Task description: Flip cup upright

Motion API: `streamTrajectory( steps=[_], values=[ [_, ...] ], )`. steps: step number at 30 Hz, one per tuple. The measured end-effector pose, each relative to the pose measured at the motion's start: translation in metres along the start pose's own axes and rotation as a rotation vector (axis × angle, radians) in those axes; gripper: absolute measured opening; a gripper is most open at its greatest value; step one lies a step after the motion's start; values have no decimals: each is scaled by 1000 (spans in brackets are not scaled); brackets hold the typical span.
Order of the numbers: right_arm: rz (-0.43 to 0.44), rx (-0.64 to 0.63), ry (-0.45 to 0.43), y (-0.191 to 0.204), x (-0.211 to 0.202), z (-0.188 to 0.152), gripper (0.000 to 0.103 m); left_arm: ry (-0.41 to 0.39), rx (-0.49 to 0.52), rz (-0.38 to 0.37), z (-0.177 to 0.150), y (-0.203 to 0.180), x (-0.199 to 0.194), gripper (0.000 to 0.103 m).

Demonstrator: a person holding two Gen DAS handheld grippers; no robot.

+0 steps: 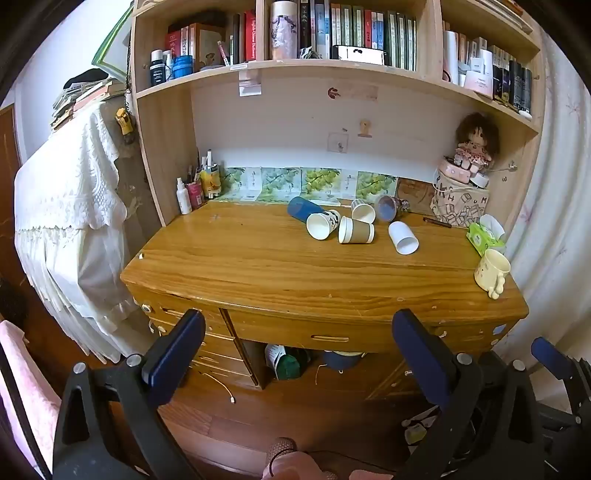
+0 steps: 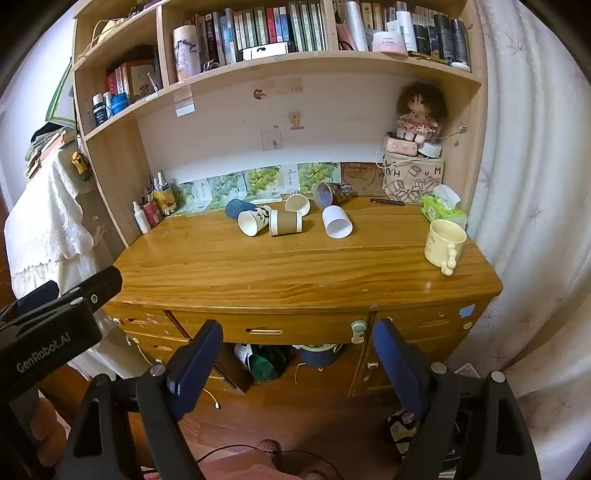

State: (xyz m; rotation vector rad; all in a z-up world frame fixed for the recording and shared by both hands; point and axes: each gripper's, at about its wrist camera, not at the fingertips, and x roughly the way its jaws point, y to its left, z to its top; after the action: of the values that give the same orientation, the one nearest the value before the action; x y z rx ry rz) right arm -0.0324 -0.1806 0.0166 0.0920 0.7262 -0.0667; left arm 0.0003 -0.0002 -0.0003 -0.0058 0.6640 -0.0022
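Both grippers, left and right, level before the desk, fingers wide apart, empty.

I'm looking at a home study or bedroom: wooden desk with drawers, bookshelf at twelve o'clock, doll at one o'clock.

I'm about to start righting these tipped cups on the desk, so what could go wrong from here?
The cups lie bunched: the panda cup, the brown-sleeved cup and the blue cup look to be touching, so lifting one may roll its neighbours.

The white cup lies apart on its side and could roll when nudged.

The cream mug stands near the desk's right edge; a wide arm swing could knock it off.
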Motion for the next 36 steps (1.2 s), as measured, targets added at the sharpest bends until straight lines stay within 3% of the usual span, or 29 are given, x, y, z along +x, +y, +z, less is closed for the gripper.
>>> streamTrajectory(
  steps=[24, 36],
  values=[
    [8, 16, 22, -8, 0, 0, 84, 14, 10, 13, -3, -4, -6, 102],
    [7, 15, 39, -5, 17, 10, 84, 41, 13, 6, 7, -8, 18, 102]
  ],
)
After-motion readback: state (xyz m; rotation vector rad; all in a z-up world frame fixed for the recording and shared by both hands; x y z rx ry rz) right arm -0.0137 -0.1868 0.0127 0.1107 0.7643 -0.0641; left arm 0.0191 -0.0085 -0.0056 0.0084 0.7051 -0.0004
